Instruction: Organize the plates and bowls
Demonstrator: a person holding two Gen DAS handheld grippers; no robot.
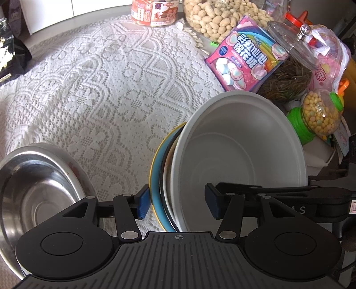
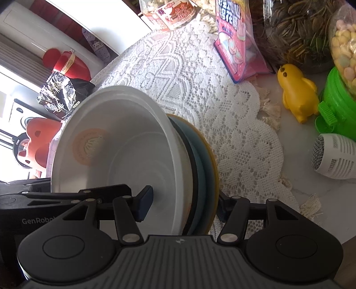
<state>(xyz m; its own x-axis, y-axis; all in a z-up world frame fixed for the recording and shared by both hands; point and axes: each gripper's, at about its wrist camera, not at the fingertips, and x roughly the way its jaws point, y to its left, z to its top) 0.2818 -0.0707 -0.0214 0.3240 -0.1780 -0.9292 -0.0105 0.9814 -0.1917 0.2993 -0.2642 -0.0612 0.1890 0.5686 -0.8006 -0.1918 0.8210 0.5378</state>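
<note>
A stack of dishes is held on edge between both grippers: a white bowl [image 1: 240,155] nested against a blue plate [image 1: 159,177] with a yellow rim. My left gripper [image 1: 176,203] is shut on the stack, one pad outside the blue plate and one inside the bowl. My right gripper [image 2: 184,204] is shut on the same stack from the opposite side; the white bowl [image 2: 115,142] and blue plate [image 2: 205,160] show between its pads. A steel bowl [image 1: 37,191] rests on the lace cloth at the lower left of the left wrist view.
A white lace cloth [image 1: 100,93] covers the table. At the back and right stand a peanut jar [image 1: 220,15], a pink marshmallow bag [image 1: 247,57], a glass jar with a lid [image 1: 289,75] and a green candy jar [image 1: 316,115]. A yellow duck [image 2: 298,97] and a white fan [image 2: 333,155] sit to the right.
</note>
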